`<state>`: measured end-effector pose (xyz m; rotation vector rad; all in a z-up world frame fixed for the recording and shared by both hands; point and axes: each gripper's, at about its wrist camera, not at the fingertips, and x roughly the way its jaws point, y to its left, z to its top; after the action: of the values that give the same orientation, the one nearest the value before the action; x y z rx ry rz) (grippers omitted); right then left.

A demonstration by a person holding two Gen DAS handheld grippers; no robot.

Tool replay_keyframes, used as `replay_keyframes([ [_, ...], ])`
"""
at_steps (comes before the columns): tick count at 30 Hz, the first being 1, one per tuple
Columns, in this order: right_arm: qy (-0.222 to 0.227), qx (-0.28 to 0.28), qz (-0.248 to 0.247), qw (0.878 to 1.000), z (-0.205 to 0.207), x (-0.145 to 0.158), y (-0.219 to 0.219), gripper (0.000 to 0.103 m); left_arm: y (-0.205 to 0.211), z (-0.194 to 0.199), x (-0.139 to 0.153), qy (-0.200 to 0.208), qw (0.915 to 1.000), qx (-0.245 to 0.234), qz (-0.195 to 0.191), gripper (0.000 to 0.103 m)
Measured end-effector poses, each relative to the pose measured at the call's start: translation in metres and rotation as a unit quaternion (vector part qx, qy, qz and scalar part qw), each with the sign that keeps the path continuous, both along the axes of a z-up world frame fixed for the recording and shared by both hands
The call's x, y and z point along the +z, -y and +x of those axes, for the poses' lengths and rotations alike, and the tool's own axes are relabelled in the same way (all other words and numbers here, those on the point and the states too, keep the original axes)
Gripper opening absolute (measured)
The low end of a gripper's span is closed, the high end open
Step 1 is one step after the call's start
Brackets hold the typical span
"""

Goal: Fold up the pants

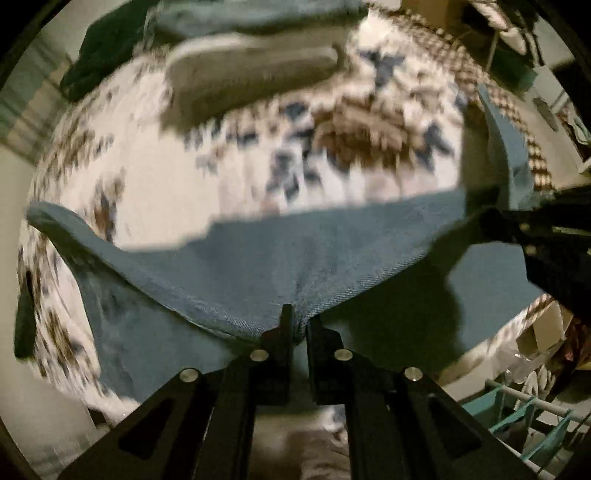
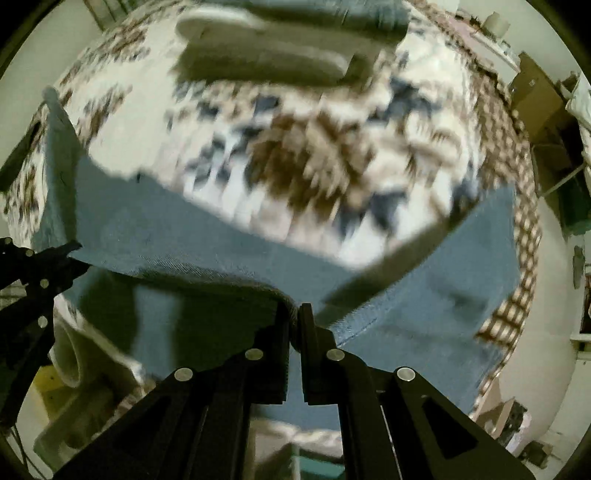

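Blue denim pants [image 1: 303,251] hang lifted above a bed with a white, brown and blue patterned cover [image 1: 184,162]. My left gripper [image 1: 300,321] is shut on a fold of the denim edge, pointing down. In the right wrist view the same pants [image 2: 192,236] stretch across the frame, and my right gripper [image 2: 295,317] is shut on another part of that edge. Each gripper shows in the other's view: the right gripper [image 1: 491,225] at the right edge, the left gripper [image 2: 72,251] at the left edge, both pinching denim. The cloth sags between them.
Folded olive-grey cloth [image 1: 251,70] and a blue-grey folded piece [image 1: 236,14] lie at the far end of the bed. A teal rack [image 1: 524,410] and a cardboard box [image 1: 543,328] stand beside the bed. Brown cardboard boxes [image 2: 535,96] are at the right.
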<state>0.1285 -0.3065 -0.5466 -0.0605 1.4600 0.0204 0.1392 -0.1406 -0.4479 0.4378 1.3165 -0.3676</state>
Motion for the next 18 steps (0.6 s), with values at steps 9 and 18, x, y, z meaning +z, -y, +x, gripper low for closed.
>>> replay_keyframes([
  [9,-0.061,-0.025,0.004,0.998,-0.039,-0.065,-0.003,0.012,-0.014,-0.026,-0.055,-0.052,0.9981,0.03,0.009,0.011],
  [18,-0.028,-0.15,0.098,0.983,-0.044,-0.006,0.059,0.094,-0.046,0.001,0.009,-0.038,0.981,0.175,-0.075,0.064],
])
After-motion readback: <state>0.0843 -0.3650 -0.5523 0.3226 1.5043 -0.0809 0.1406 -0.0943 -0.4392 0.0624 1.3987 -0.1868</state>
